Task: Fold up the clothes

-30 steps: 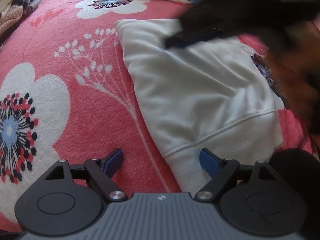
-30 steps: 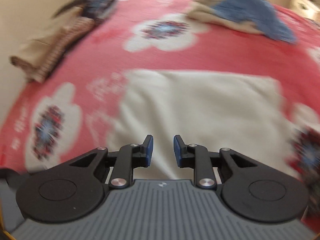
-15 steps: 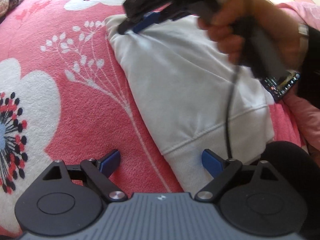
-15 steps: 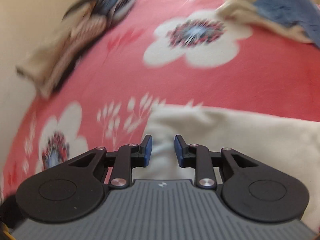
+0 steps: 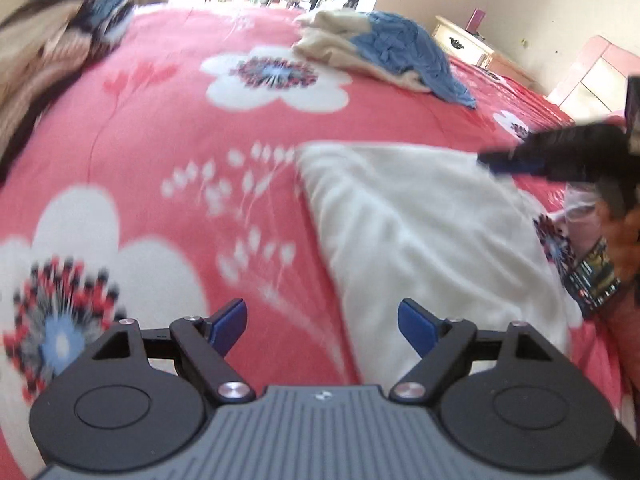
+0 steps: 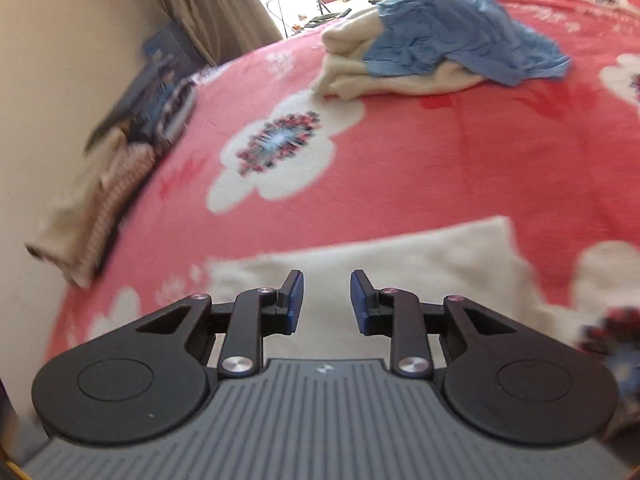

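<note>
A white folded sweatshirt (image 5: 420, 232) lies flat on the red flowered blanket (image 5: 160, 120). My left gripper (image 5: 322, 322) hovers over the garment's near left edge. Its jaws stand wide and are closing, with nothing pressed between them. In the right wrist view the sweatshirt (image 6: 400, 264) lies just under and beyond my right gripper (image 6: 327, 300), whose blue pads stand a narrow gap apart with nothing between them. Seen from the left wrist, the right gripper (image 5: 504, 162) is a dark blur over the sweatshirt's far right corner.
A heap of cream and blue clothes (image 5: 380, 52) sits further back on the bed. More crumpled clothes (image 6: 120, 168) lie along the wall at the left edge. A pale nightstand (image 5: 476, 46) stands at the back right. A person's hand (image 5: 624, 236) holds the right gripper.
The right gripper has swung from the sweatshirt's far left corner across to its right side. The left wrist view has tilted up, showing more of the bed. Both views are motion-blurred.
</note>
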{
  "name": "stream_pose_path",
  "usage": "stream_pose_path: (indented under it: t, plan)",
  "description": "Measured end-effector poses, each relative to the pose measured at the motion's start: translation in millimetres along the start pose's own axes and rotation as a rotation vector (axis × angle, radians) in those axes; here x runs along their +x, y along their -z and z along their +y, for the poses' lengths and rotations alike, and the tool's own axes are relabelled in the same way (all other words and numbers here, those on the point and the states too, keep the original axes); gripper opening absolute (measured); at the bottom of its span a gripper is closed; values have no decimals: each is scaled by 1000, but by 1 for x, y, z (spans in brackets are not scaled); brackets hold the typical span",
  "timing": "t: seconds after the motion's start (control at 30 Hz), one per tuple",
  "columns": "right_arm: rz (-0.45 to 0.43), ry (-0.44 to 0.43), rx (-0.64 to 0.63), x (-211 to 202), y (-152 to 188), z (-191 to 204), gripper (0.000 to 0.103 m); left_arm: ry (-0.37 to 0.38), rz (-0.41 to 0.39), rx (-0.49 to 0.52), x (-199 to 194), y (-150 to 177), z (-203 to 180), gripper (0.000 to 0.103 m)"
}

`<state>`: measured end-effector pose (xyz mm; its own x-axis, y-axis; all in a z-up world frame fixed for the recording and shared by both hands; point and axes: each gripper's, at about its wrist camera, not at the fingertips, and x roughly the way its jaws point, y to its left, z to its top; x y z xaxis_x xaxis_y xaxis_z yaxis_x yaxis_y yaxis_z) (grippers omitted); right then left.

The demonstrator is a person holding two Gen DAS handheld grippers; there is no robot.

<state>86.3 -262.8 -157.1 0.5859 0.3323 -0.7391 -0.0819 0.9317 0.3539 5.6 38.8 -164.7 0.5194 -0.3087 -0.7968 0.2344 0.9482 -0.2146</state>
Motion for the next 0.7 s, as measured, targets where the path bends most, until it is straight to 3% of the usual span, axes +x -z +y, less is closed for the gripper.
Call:
stream_pose_path:
  t: [0.07,0.13,0.2,0.27,0.33,0.4,0.47,0.5,0.6,0.7]
  plan:
    - [14,96,8,14,4,-11,23,23,-1,35,7,-12,-16,82]
    - [-1,300,47,24,4,-25,24,26,11,65,20,-26,-30,79]
    - [-94,290,185,8,2,-43,24,5,10,88,30,-36,-44,78]
    - [-147,201,209,-5,2,-45,25,-17,16,103,39,-41,-57,77]
    - [-123,104,132,-6,3,-36,25,-44,55,109,50,-46,-68,77]
    - [-31,101,30,8,5,-27,24,-111,124,122,63,-48,-78,77]
    - [33,260,-5,19,7,-33,22,-162,166,137,71,-49,-86,77]
    - [46,360,0,21,7,-39,25,-180,172,146,72,-48,-90,77]
    - [-4,294,33,-6,9,-39,26,-206,189,149,73,-47,-94,79]
    - [29,77,-30,-24,19,-22,25,-224,200,133,74,-46,-93,80]
